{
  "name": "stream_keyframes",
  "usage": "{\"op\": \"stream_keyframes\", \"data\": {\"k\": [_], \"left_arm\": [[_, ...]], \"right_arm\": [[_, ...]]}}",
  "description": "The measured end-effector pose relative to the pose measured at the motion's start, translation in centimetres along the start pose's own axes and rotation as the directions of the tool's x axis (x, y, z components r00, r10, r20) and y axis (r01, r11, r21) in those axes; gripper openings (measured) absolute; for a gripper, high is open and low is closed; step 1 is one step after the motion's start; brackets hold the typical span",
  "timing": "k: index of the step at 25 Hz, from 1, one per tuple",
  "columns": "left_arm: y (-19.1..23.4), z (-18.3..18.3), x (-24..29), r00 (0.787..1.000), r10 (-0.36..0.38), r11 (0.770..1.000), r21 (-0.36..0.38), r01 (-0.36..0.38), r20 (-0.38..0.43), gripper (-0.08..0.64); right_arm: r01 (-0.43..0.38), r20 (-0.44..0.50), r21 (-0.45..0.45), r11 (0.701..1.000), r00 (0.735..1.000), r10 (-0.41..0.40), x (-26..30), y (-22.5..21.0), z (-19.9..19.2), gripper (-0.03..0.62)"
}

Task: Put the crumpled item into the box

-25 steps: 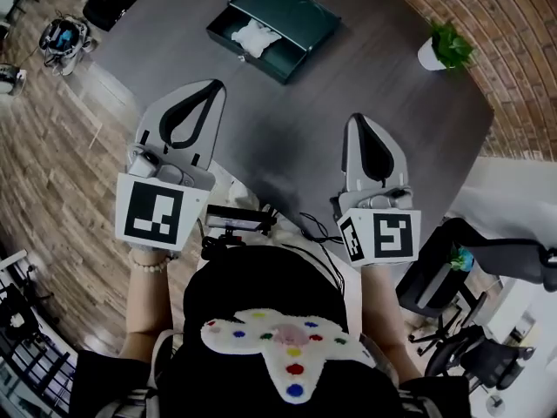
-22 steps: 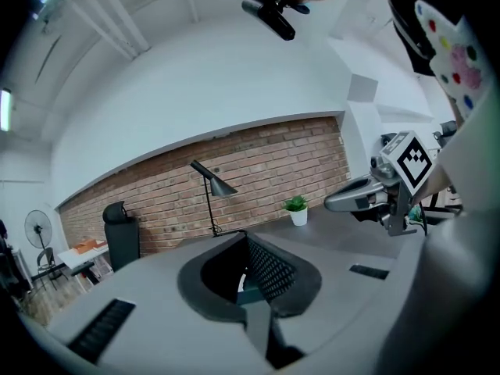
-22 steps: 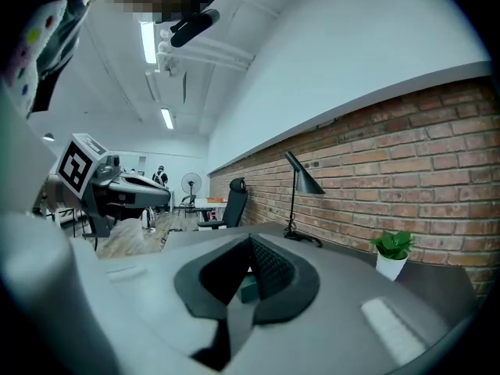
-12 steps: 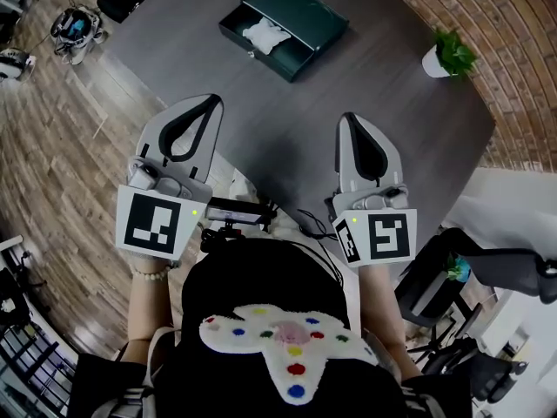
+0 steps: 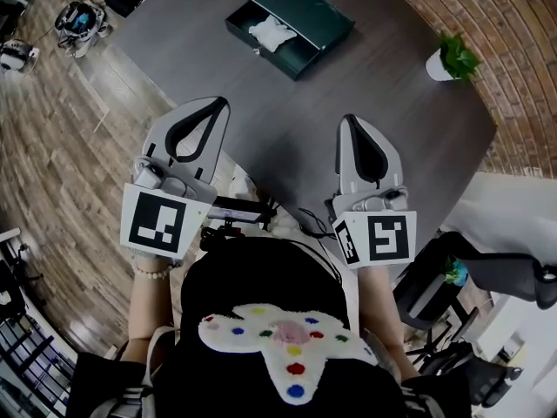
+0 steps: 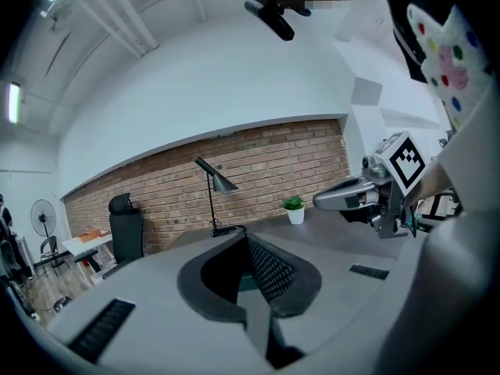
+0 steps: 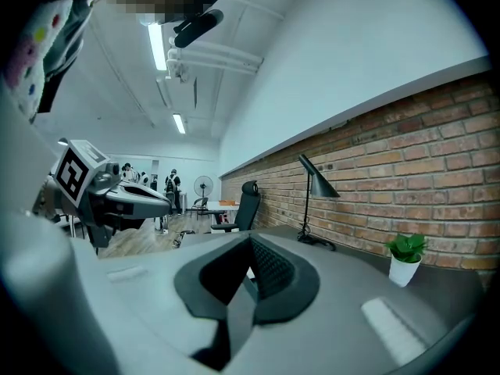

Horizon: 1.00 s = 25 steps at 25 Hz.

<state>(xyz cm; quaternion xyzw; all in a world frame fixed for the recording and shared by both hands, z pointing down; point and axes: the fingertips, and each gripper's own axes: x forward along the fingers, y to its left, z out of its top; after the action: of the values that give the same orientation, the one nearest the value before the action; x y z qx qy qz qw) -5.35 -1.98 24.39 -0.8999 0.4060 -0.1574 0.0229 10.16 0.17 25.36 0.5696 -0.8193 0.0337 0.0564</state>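
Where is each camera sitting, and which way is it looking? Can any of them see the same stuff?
Head view: on the person's head, looking steeply down at the table, the box holding the crumpled item, the left gripper, the right gripper and the person's chest.
Left gripper view: on the left gripper, looking along its shut jaws towards the brick wall; the right gripper shows at right.
Right gripper view: on the right gripper, looking along its shut jaws; the left gripper shows at left.
Shared: both gripper views show the lamp and potted plant.
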Motion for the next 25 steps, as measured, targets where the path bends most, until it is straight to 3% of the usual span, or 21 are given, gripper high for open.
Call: {"op": "stream_keyframes", "data": {"k": [25], "left_arm": [[-0.68, -0.24, 0.75, 1.000, -0.024, 1.000, 0.013, 0.024, -0.018, 0.006]], "right_arm": [[-0.024, -0.020, -0.014, 1.000, 1.000, 0.024, 0.60, 0.16, -0.43, 0.008]]}}
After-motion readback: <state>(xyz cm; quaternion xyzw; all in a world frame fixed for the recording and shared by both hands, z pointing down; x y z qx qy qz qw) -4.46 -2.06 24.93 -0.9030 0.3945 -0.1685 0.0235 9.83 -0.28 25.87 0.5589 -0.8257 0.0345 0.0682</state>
